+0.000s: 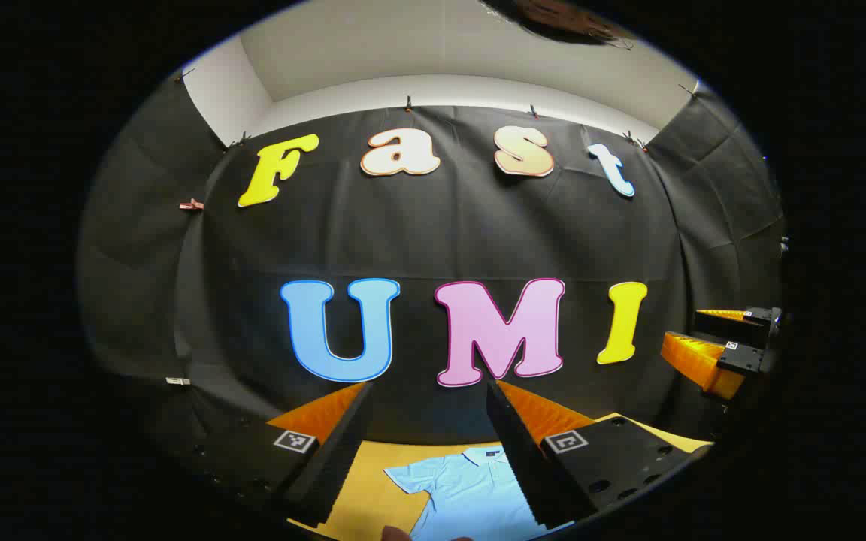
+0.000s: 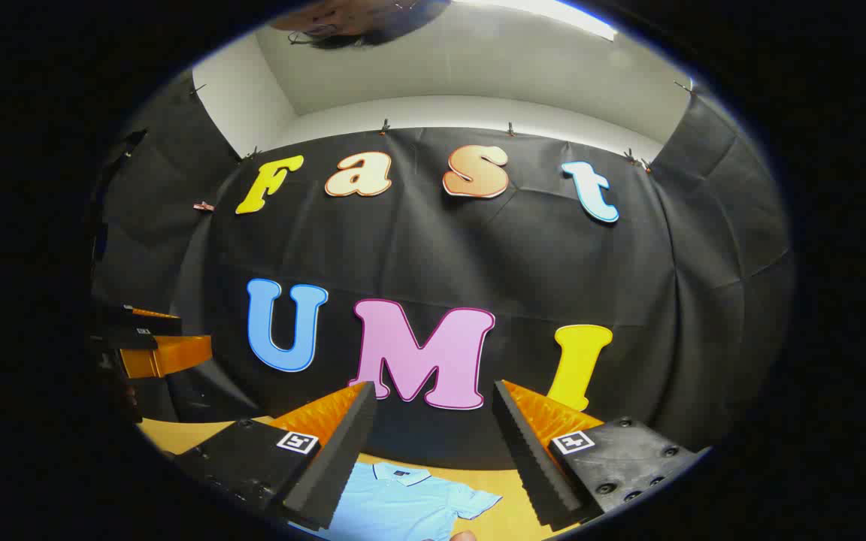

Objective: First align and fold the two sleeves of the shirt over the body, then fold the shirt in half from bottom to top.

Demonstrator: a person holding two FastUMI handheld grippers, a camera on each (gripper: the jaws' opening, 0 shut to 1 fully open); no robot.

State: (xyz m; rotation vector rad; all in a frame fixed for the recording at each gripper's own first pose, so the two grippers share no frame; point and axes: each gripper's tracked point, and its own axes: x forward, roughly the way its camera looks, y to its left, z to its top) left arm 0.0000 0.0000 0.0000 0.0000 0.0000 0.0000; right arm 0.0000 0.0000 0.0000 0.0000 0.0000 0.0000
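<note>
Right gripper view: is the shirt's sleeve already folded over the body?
No. The shirt lies flat on the table with its sleeve spread outward.

Both cameras ride high above the table (image 1: 361, 481), facing nearly level toward the booth's black back wall, well back from it. The left gripper view looks along its own parted fingers (image 1: 343, 443); the right gripper view sits just beside it, facing the same way. Both share the wall, the white ceiling and, low down, a light blue shirt (image 1: 470, 488) lying flat.
</note>
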